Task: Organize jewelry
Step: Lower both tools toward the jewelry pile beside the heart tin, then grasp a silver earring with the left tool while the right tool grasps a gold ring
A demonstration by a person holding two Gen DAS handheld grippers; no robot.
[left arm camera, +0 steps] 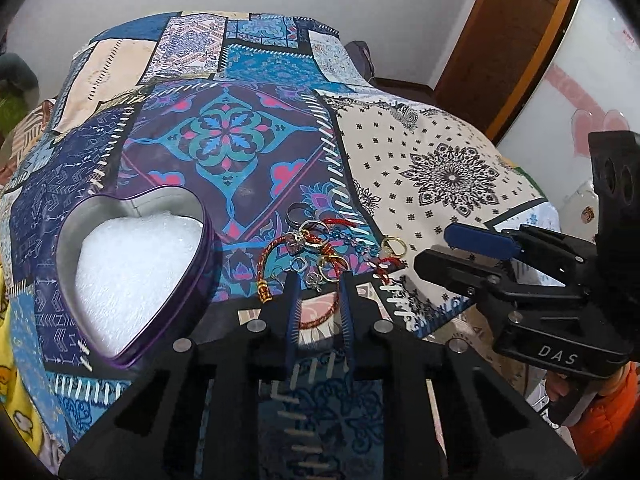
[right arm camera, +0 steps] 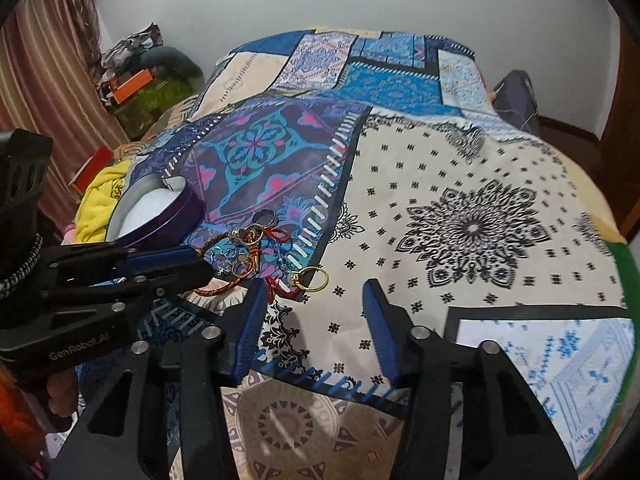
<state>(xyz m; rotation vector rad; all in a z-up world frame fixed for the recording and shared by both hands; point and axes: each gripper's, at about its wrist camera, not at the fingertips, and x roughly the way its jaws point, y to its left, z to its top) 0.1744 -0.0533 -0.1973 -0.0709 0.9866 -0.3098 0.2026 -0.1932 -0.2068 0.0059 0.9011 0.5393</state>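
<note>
My left hand-held gripper (left arm camera: 318, 280) hangs part-open over the jewelry pile (left arm camera: 320, 252); my right hand-held gripper (right arm camera: 316, 292) is spread wide beside the gold ring (right arm camera: 310, 278).

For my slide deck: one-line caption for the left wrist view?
Left tongs open over tangled jewelry on a patchwork quilt, beside an open heart-shaped tin.

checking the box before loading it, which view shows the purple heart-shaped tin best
The left wrist view: the purple heart-shaped tin shows its whole outline and white padding. The right wrist view catches only part, cut by the left gripper.
</note>
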